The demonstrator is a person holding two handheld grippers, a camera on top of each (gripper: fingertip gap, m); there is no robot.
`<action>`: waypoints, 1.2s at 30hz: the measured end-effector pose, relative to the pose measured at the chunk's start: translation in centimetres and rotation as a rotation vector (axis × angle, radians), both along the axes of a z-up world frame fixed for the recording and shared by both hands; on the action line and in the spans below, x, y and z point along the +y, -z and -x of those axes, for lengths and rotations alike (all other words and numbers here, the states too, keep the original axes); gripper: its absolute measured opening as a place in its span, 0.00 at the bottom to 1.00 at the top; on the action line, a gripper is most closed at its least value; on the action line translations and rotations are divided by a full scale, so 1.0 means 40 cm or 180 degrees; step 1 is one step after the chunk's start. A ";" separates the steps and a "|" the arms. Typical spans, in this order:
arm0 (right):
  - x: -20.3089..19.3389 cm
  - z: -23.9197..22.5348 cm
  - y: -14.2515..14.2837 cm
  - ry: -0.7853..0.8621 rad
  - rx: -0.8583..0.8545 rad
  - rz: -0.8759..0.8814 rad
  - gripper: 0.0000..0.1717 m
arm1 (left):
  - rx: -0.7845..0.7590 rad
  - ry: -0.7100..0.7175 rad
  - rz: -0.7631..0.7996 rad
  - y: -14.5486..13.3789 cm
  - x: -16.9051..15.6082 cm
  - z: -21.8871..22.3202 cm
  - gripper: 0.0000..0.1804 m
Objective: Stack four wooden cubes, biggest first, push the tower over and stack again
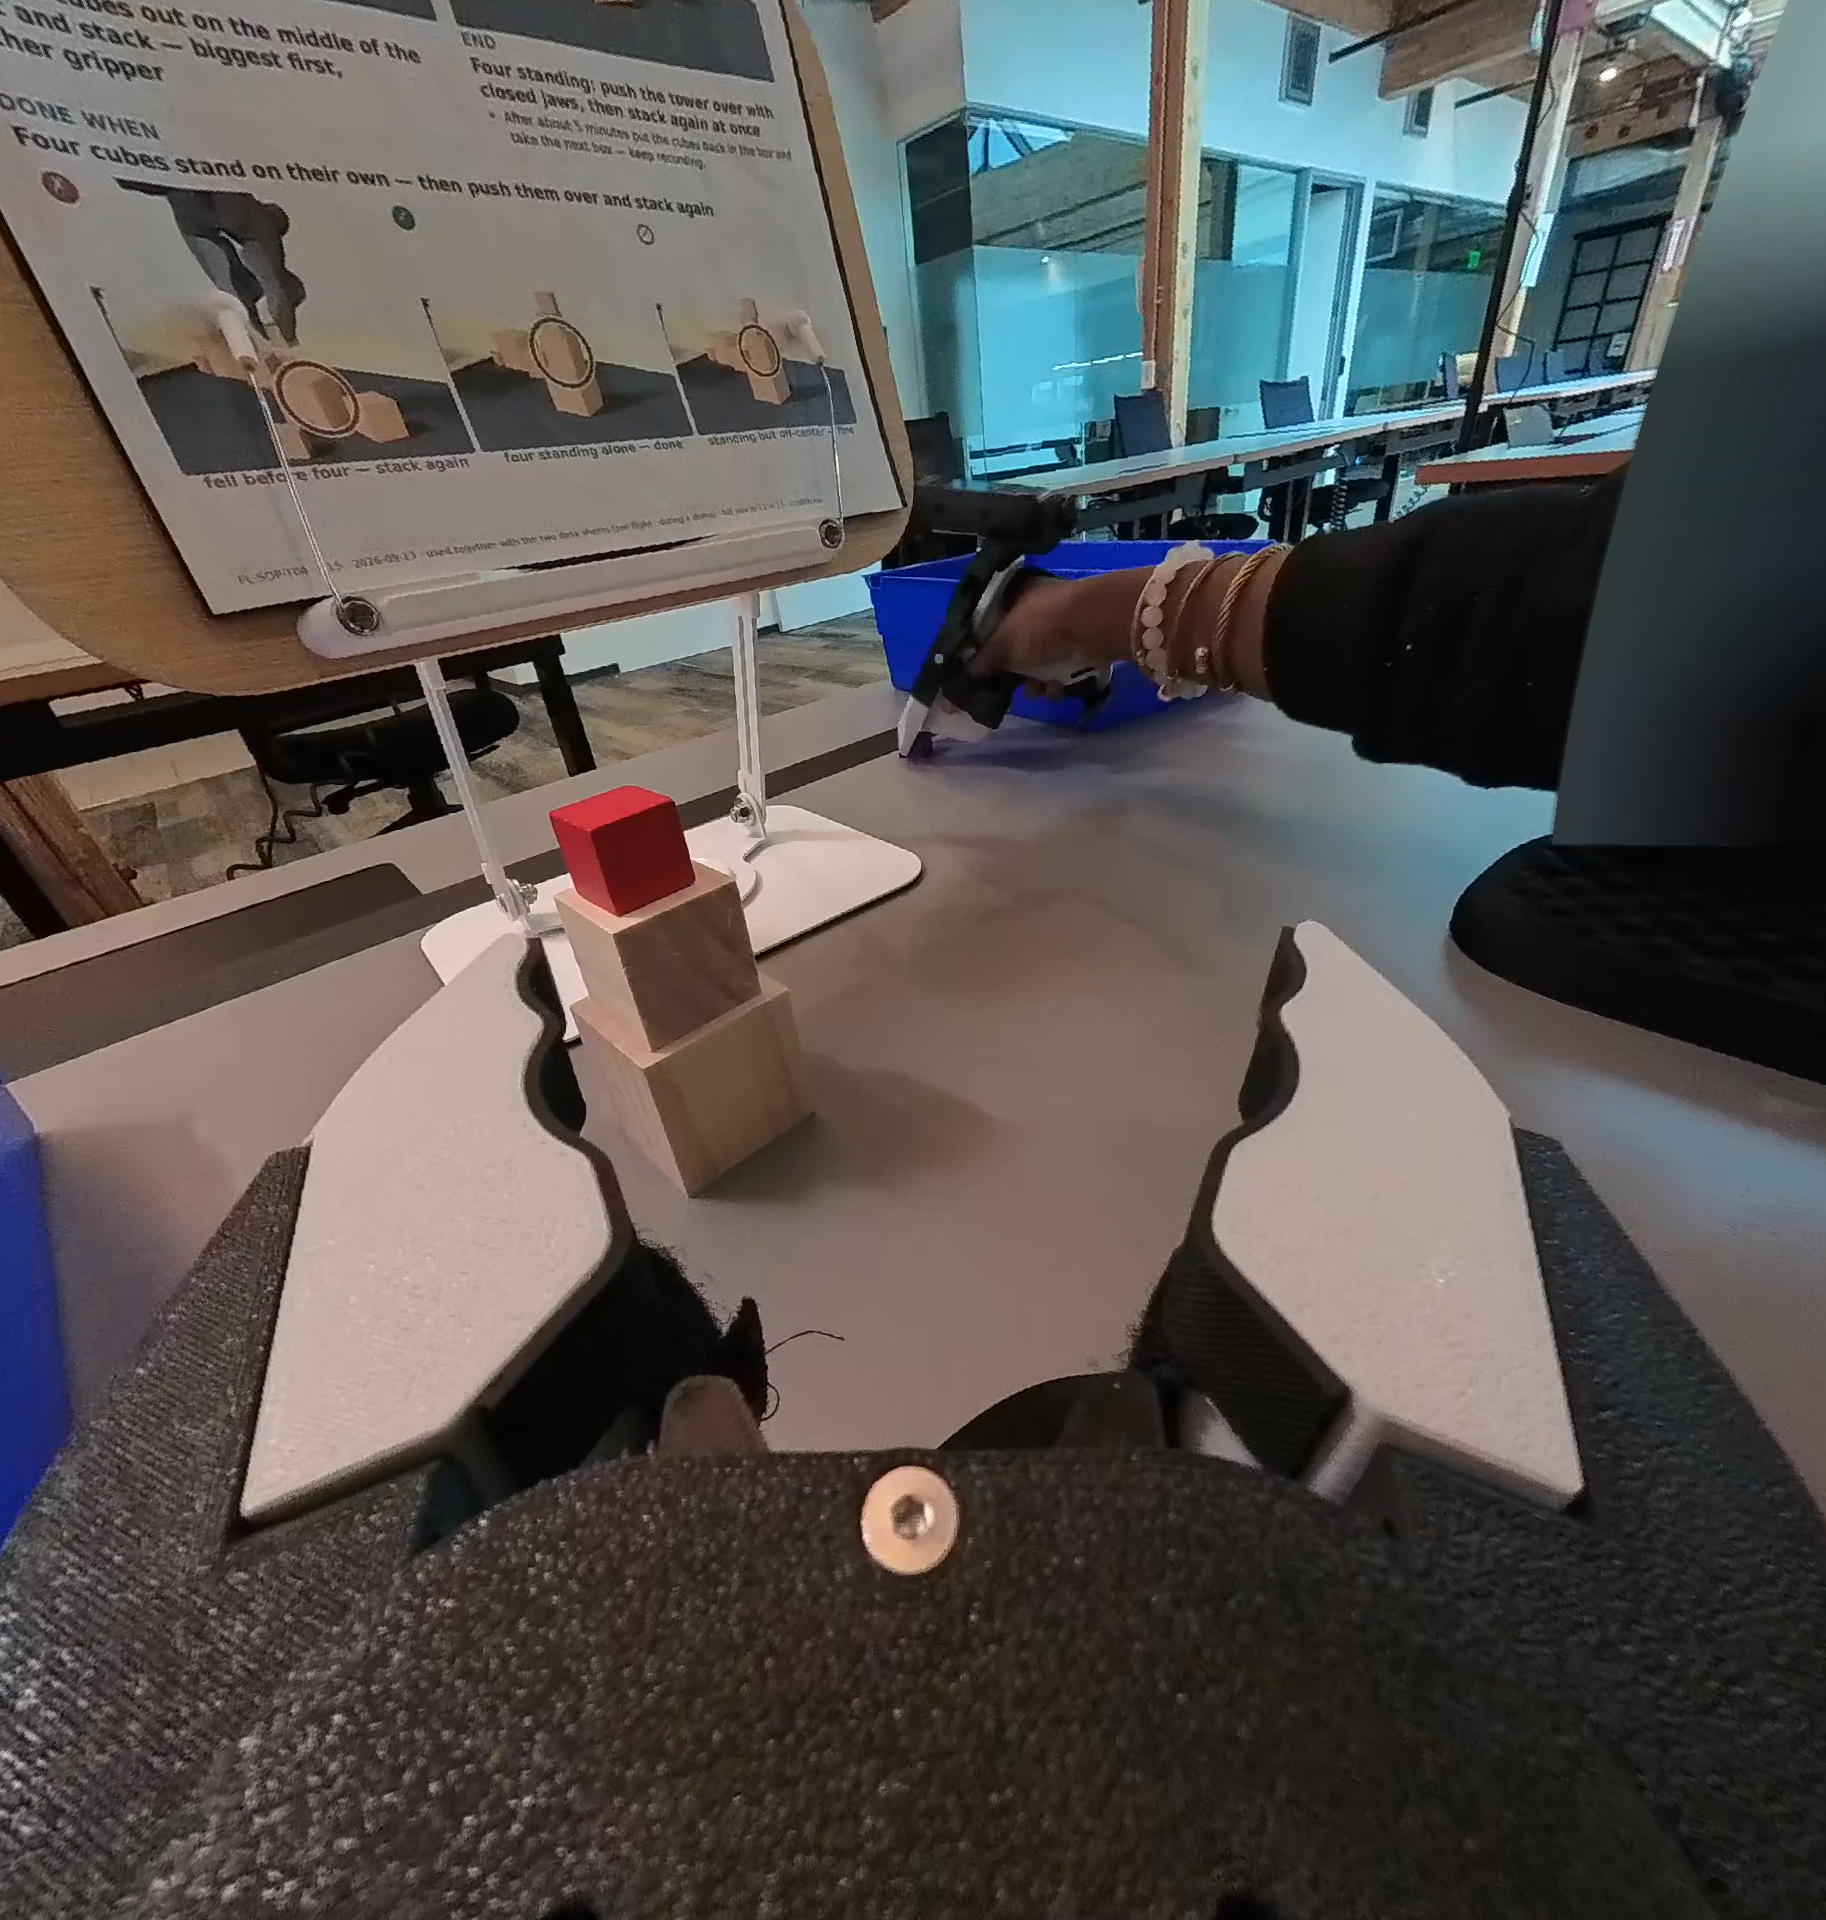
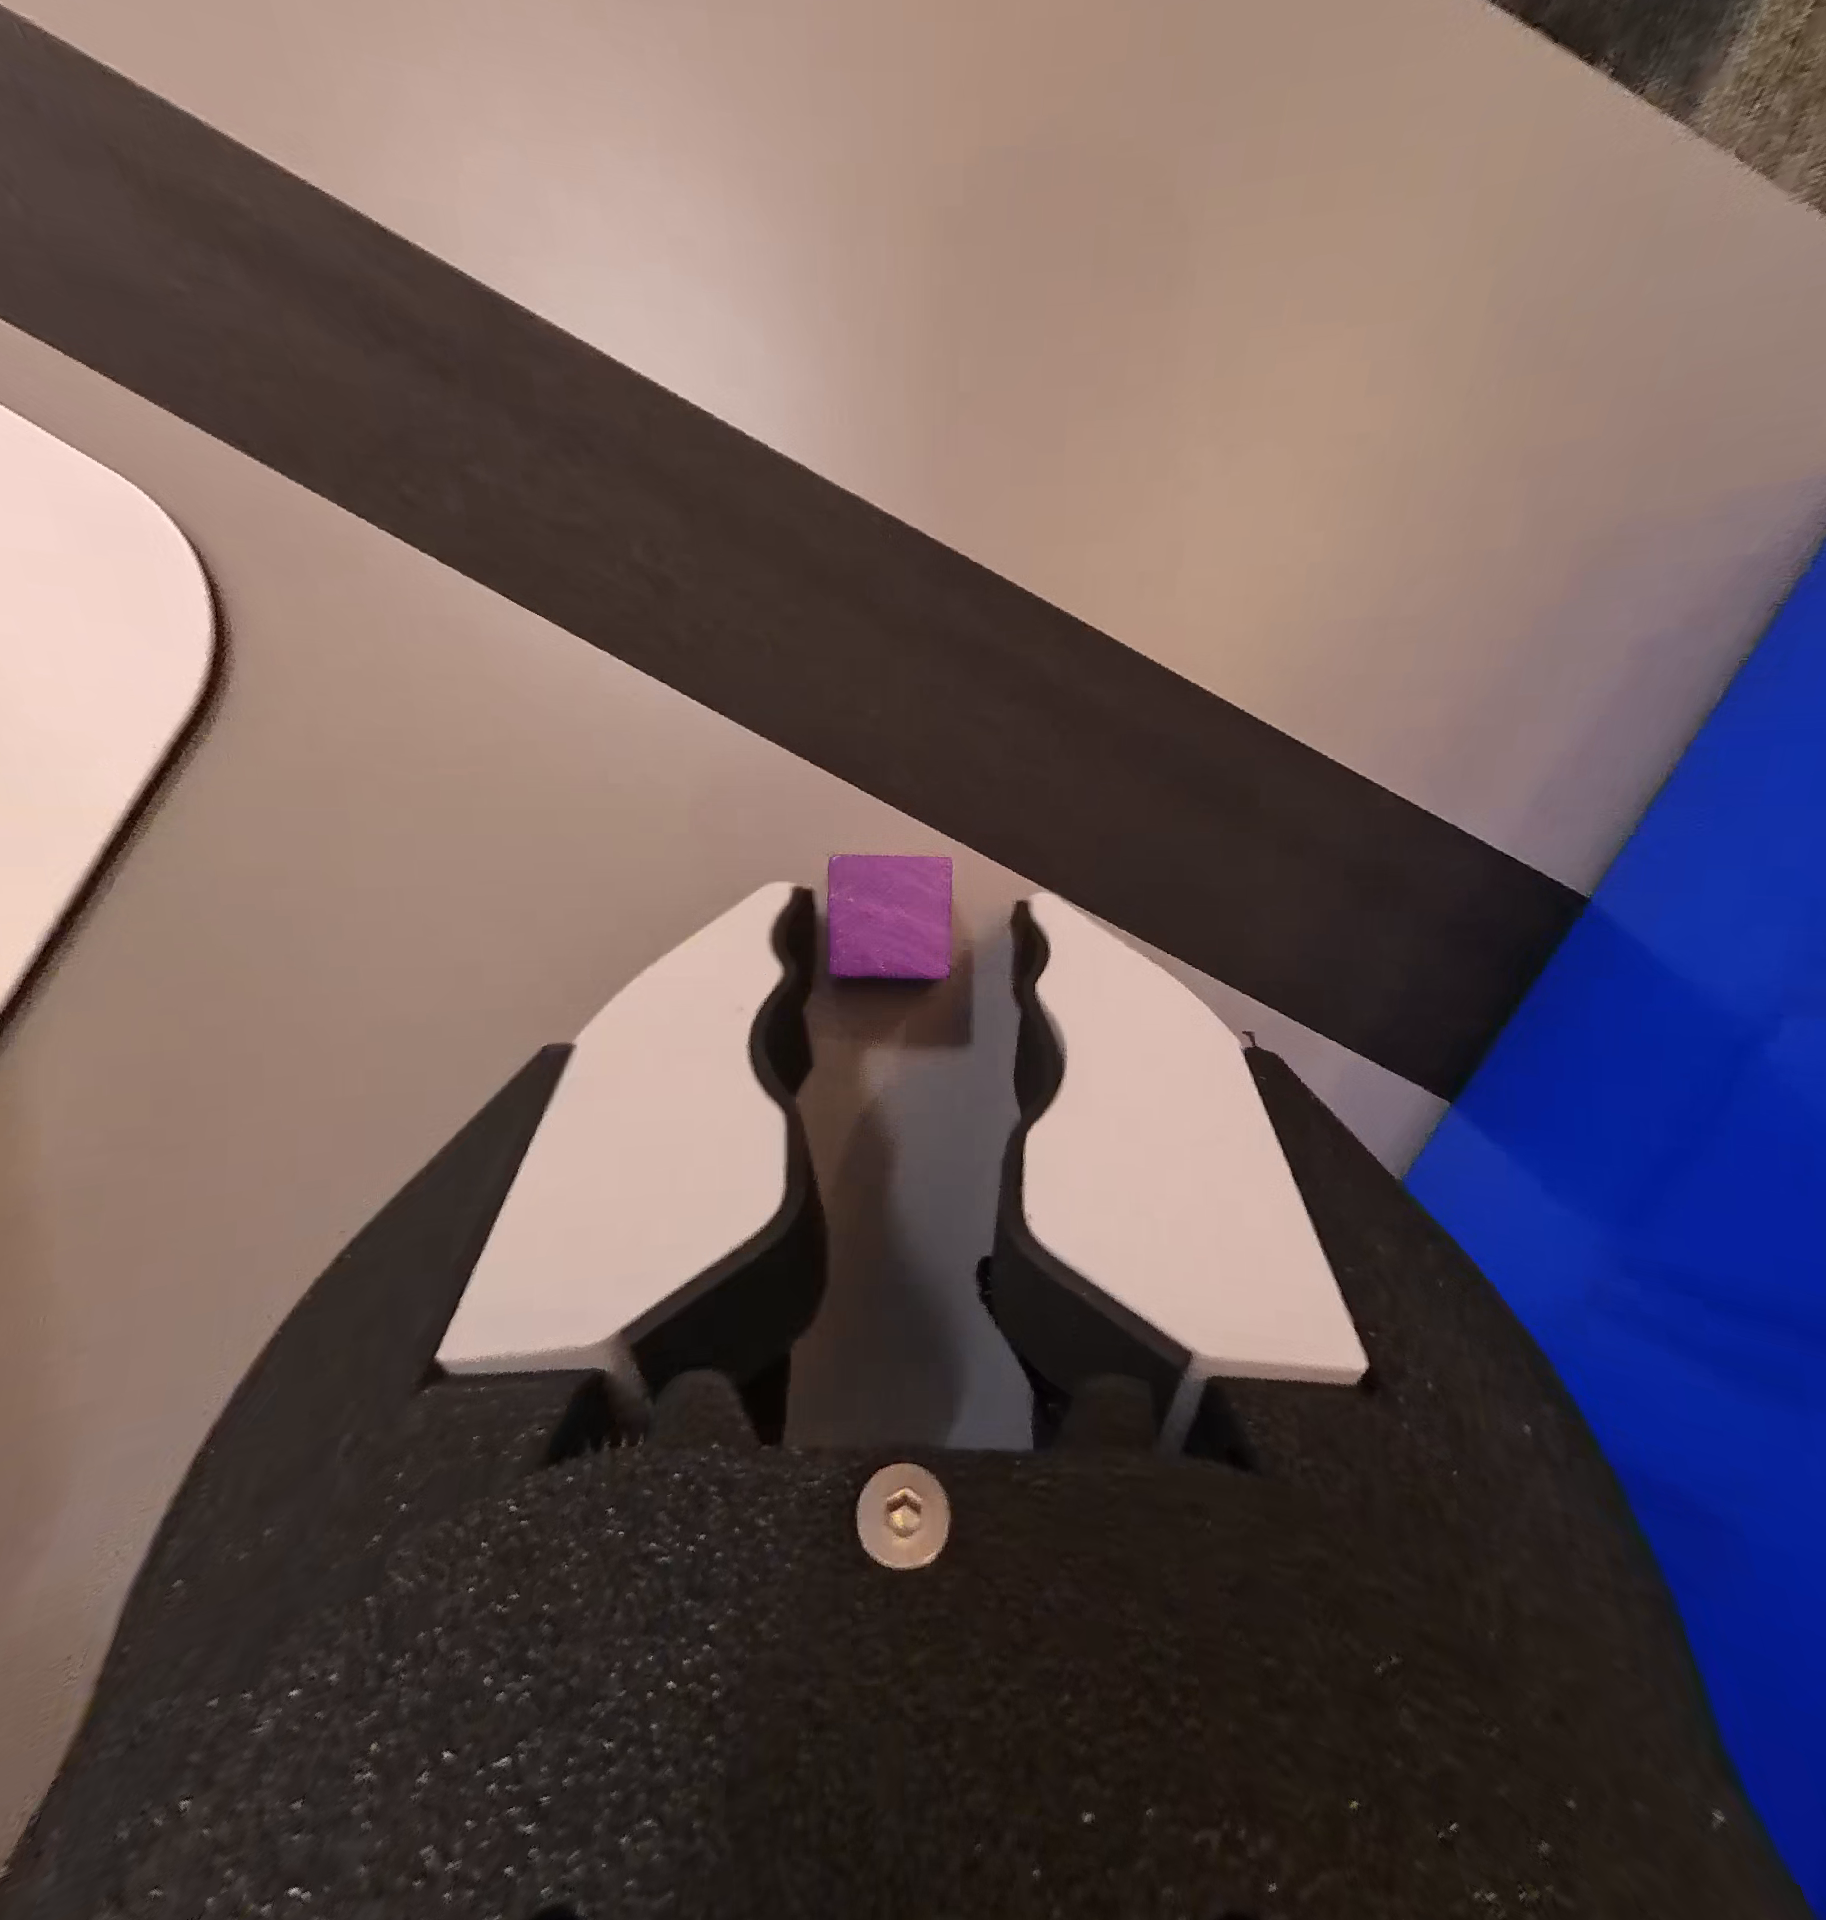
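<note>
A small purple cube (image 2: pixel 888 916) sits on the grey desk (image 2: pixel 473 935) between the right gripper's (image 2: pixel 909 914) fingers, against the left finger with a gap to the other; the fingers are apart, not clamping it. A blue bin (image 2: pixel 1667 1143) lies just right. The left gripper (image 1: pixel 914 997) is wide open, a three-block tower (image 1: pixel 670 987), red cube (image 1: pixel 618 847) on top, beside its left finger. A document stand (image 1: pixel 836 862) is behind.

purple cube (image 2: pixel 888 916) on table | red-topped three-cube stack (image 1: pixel 680 987) upright
</note>
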State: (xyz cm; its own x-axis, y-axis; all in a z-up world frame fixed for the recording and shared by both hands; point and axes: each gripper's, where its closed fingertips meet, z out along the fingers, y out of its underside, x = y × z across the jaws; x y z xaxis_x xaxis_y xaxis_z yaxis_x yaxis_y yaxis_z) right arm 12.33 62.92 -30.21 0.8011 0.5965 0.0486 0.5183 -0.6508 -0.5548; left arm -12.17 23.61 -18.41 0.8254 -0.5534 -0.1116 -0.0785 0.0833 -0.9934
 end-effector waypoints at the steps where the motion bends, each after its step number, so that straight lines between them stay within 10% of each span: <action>1: 0.001 0.000 0.002 -0.0014 -0.0032 -0.0013 0.13 | -0.0004 0.0001 0.0000 0.000 0.000 0.000 0.69; 14: -0.304 0.068 -0.152 -0.0920 0.0051 -0.0397 0.13 | 0.0073 0.0006 0.0042 0.008 0.002 -0.006 0.68; 24: -0.653 0.367 -0.356 -0.2436 0.0208 -0.0562 0.13 | 0.0100 -0.0044 0.0071 0.012 0.007 -0.004 0.67; 36: -0.741 0.639 -0.370 -0.3325 0.0359 -0.0178 0.13 | -0.0024 -0.0086 0.0067 0.004 0.009 0.008 0.69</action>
